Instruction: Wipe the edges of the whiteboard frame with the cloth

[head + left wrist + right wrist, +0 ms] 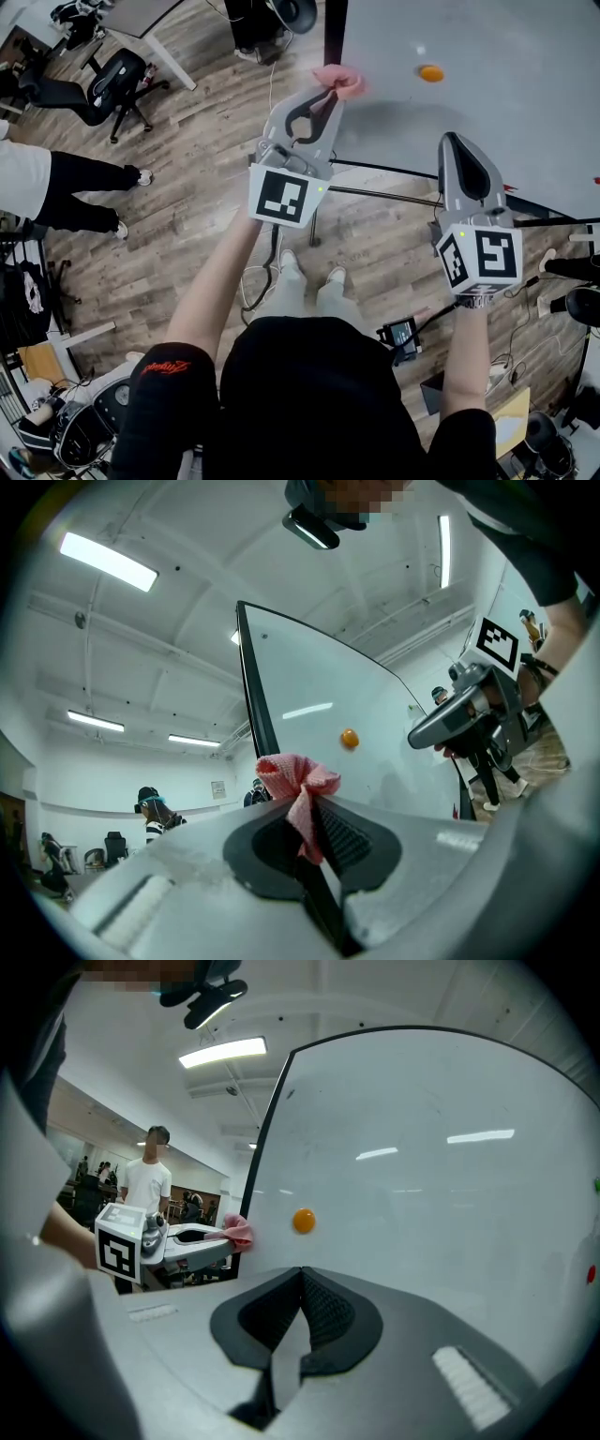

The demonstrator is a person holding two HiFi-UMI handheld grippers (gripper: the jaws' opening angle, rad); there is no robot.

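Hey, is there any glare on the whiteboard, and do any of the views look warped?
Right gripper view: ceiling-light streaks glare on the whiteboard, whose frame bows from fisheye distortion. Left gripper view: one fainter streak on the whiteboard, corners vignetted black, the cloth sharp. Head view: whiteboard evenly lit, no glare, edges straight.

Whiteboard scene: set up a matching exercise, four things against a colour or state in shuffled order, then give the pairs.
Things:
1. cloth
2. disc
3. whiteboard frame
4. right claw

Colour or state:
A. black
B. shut, nothing in it
C. pink, pinched in the left claw
D. orange

Pairs: 1-C, 2-D, 3-A, 4-B
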